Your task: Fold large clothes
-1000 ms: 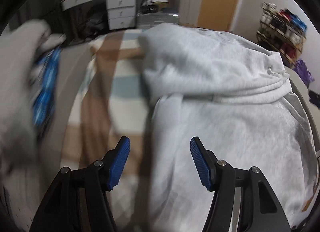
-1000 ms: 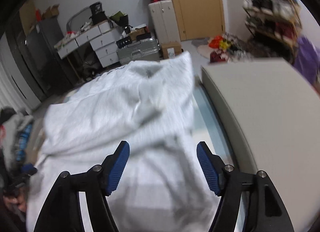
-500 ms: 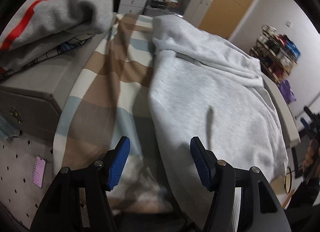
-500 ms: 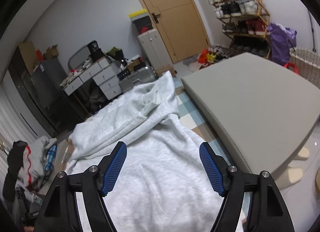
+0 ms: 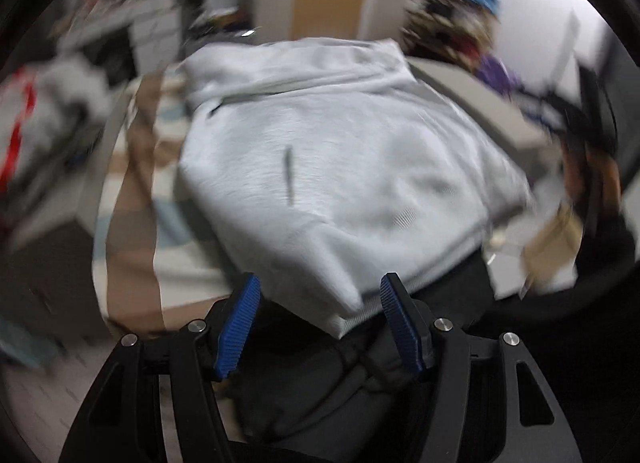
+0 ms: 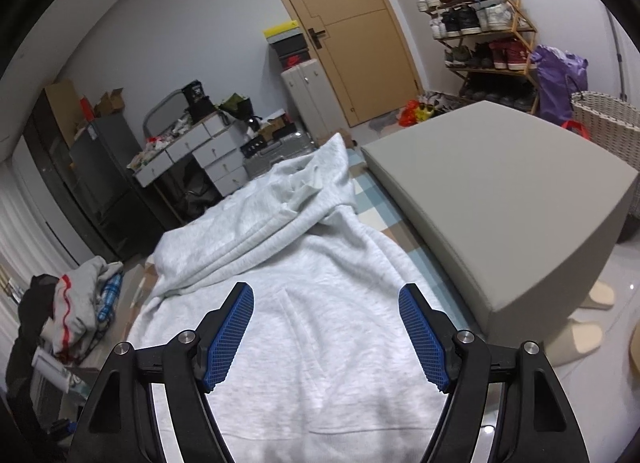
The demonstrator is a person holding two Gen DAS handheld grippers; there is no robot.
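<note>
My right gripper [image 6: 326, 337] hangs spread, ribbed blue pads [image 6: 230, 337] pinching nothing, above the light grey fleece hoodie [image 6: 304, 287]. It lies flat on a checked cloth [image 6: 370, 199], sleeves folded across the body. My left gripper [image 5: 320, 325] is also spread and empty, at the hoodie's ribbed hem corner [image 5: 344, 313]. A smooth grey cushioned block [image 6: 500, 199] sits beside.

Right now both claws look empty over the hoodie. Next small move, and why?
Probably lower the left claw onto the hoodie's near corner and close. Both claws are open and hold nothing; that corner sits between its pads, and the hoodie lies only partly folded.
</note>
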